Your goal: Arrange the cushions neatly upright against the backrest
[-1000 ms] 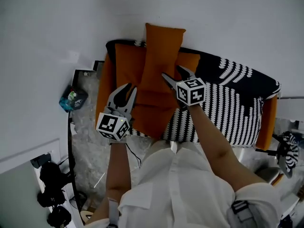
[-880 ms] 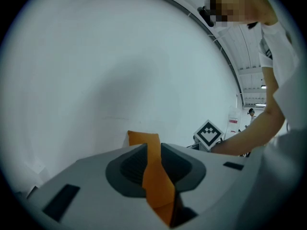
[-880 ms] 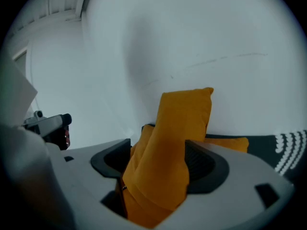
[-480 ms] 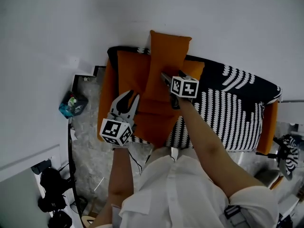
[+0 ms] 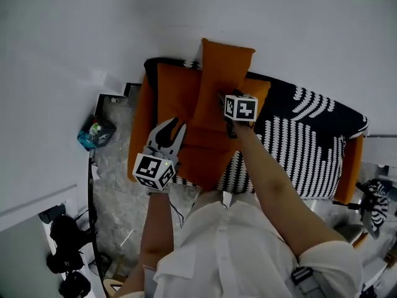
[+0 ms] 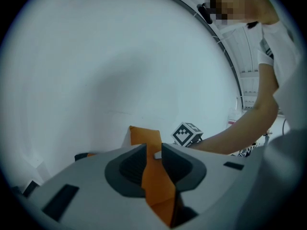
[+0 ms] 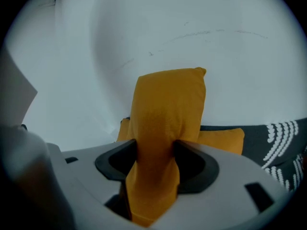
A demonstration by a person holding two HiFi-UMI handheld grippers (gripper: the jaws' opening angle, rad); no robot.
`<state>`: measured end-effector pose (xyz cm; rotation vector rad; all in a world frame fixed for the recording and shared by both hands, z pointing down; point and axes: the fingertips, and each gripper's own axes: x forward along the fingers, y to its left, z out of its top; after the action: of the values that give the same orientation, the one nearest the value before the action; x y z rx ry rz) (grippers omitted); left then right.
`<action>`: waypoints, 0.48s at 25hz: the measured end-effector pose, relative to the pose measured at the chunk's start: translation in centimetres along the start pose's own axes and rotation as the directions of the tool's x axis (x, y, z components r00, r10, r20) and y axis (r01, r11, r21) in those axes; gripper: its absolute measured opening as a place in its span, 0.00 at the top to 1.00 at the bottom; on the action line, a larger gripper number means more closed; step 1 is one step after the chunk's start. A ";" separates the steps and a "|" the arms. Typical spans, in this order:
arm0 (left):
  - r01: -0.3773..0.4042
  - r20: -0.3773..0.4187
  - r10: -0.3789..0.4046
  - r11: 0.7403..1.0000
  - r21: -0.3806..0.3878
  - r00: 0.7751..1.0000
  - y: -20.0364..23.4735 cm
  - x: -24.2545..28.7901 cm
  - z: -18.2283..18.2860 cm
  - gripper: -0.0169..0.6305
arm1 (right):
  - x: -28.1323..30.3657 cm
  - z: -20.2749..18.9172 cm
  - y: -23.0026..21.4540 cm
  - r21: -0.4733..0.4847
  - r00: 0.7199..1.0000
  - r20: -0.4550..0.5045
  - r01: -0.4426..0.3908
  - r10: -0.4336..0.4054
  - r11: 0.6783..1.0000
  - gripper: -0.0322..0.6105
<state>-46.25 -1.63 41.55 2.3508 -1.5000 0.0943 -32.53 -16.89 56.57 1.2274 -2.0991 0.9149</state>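
An orange cushion (image 5: 222, 73) (image 7: 168, 109) stands upright against the backrest of the orange sofa (image 5: 141, 129), in front of the white wall. My right gripper (image 5: 226, 106) (image 7: 156, 163) is at its middle; the jaws are closing and the pads press into the fabric, which bunches between them. My left gripper (image 5: 172, 128) (image 6: 153, 164) is lower left, nearly closed, with a fold of orange fabric pinched in the narrow gap. A second orange cushion (image 5: 255, 92) (image 7: 223, 139) leans behind, to the right.
A black-and-white striped throw (image 5: 298, 148) covers the sofa's right half. On the floor at the left lie a teal object (image 5: 94, 131) and dark camera gear (image 5: 67, 247). A striped object (image 5: 376, 202) sits at the far right.
My right gripper has moved up the upright cushion and its jaws now squeeze the fabric. The cushion has shifted a little to the right. My left gripper has hardly moved.
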 end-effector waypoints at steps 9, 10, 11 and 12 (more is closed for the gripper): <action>0.052 0.008 -0.052 0.998 0.025 0.999 -2.4 0.2 0.8 0.82 | -3.9 0.5 0.9 -0.143 0.997 0.079 0.006 0.006 0.990 0.66; 0.061 0.011 -0.062 0.998 0.031 0.998 -2.8 0.4 1.1 0.82 | -4.5 0.5 1.1 -0.172 0.996 0.090 0.006 0.010 0.985 0.66; 0.073 0.016 -0.074 0.997 0.034 0.997 -3.3 0.7 1.3 0.82 | -5.4 0.5 1.0 -0.202 0.995 0.098 0.009 0.012 0.979 0.67; 0.088 0.019 -0.089 0.996 0.033 0.996 -4.1 1.1 1.4 0.82 | -6.4 0.2 0.9 -0.233 0.995 0.103 0.015 0.009 0.972 0.67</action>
<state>-42.35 -1.47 39.45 2.4465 -1.4116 0.0727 -30.50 -13.41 51.55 1.1754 -2.2116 0.5921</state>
